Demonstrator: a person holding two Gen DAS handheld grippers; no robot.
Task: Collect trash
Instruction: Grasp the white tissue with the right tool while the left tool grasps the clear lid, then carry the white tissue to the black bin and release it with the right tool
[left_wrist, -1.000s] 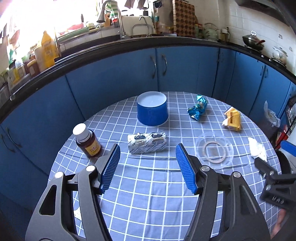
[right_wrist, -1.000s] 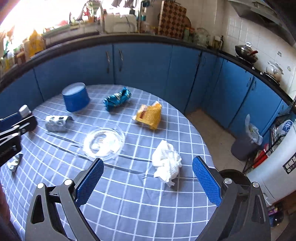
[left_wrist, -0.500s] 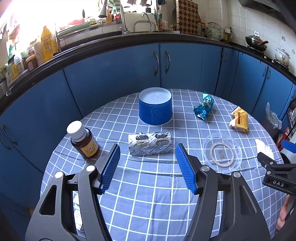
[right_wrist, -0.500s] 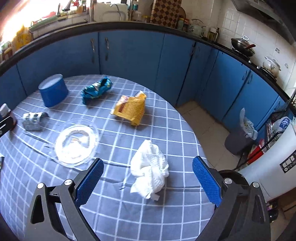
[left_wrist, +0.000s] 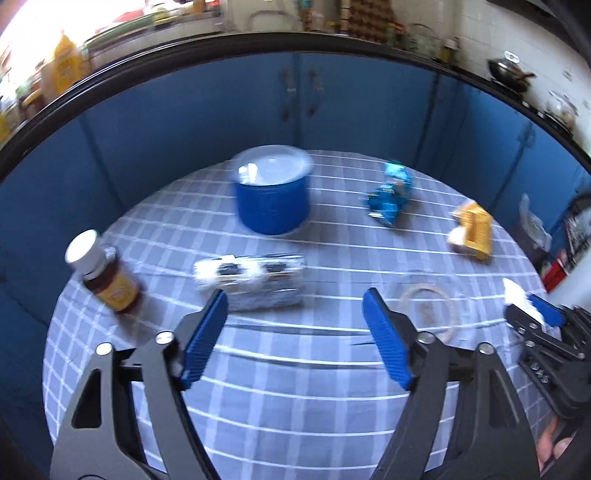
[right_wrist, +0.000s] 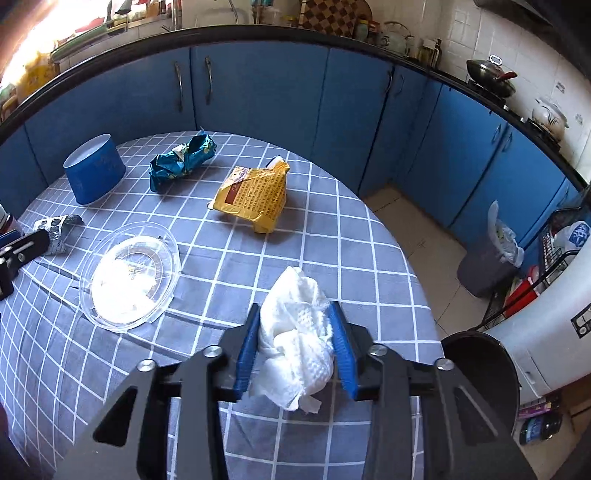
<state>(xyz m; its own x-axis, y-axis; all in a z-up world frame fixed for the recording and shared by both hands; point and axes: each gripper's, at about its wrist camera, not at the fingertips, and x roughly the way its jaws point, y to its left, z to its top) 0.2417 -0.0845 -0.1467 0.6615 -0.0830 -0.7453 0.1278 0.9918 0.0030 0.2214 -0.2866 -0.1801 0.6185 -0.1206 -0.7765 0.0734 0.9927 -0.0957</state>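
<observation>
My right gripper (right_wrist: 295, 317) is shut on a crumpled white paper towel (right_wrist: 295, 332) at the table's right edge; it also shows in the left wrist view (left_wrist: 517, 295). My left gripper (left_wrist: 295, 310) is open and empty, just short of a silver blister pack (left_wrist: 251, 280). A crumpled blue wrapper (right_wrist: 181, 160), a yellow packet (right_wrist: 255, 195) and a clear plastic lid (right_wrist: 131, 277) lie on the checked tablecloth (right_wrist: 221, 277). A blue upturned cup (left_wrist: 271, 199) stands at the back.
A brown bottle with a white cap (left_wrist: 103, 273) stands at the table's left. A black round bin (right_wrist: 480, 365) sits beside the table's right edge, a grey lined bin (right_wrist: 487, 262) on the floor. Blue cabinets (right_wrist: 258, 92) ring the room.
My right gripper moved forward and closed on the paper towel. My left gripper moved closer to the blister pack and is still open; its view is blurred by motion.
</observation>
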